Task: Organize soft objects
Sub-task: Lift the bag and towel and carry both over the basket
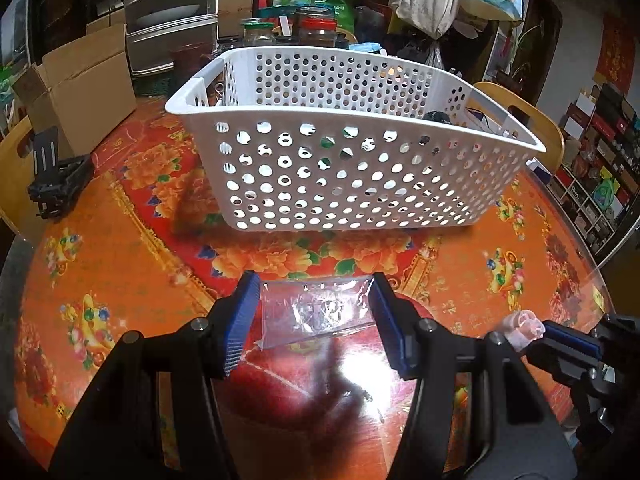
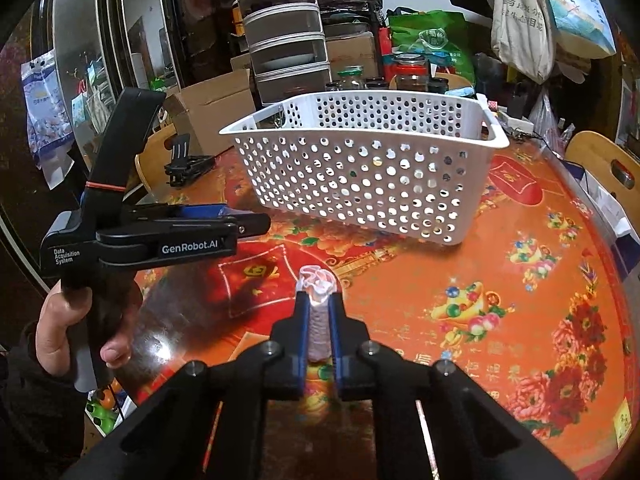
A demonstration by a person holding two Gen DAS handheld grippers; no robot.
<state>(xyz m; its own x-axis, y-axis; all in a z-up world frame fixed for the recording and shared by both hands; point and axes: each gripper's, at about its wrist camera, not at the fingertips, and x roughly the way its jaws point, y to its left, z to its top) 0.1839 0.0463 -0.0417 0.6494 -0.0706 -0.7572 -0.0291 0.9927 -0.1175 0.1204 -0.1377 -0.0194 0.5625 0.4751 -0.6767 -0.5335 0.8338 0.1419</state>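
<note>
A white perforated plastic basket stands on the table ahead of both grippers; it also shows in the right wrist view. My left gripper is open, its blue pads either side of a clear plastic bag lying flat on the table. My right gripper is shut on a rolled pale pink soft item that sticks out past the fingertips, held above the table. In the left wrist view the right gripper with the pink roll is at the lower right.
The round table has a red and orange floral cover under glass. A black folded stand lies at the left edge. Cardboard boxes, jars and stacked containers stand behind the basket. Wooden chairs flank the table.
</note>
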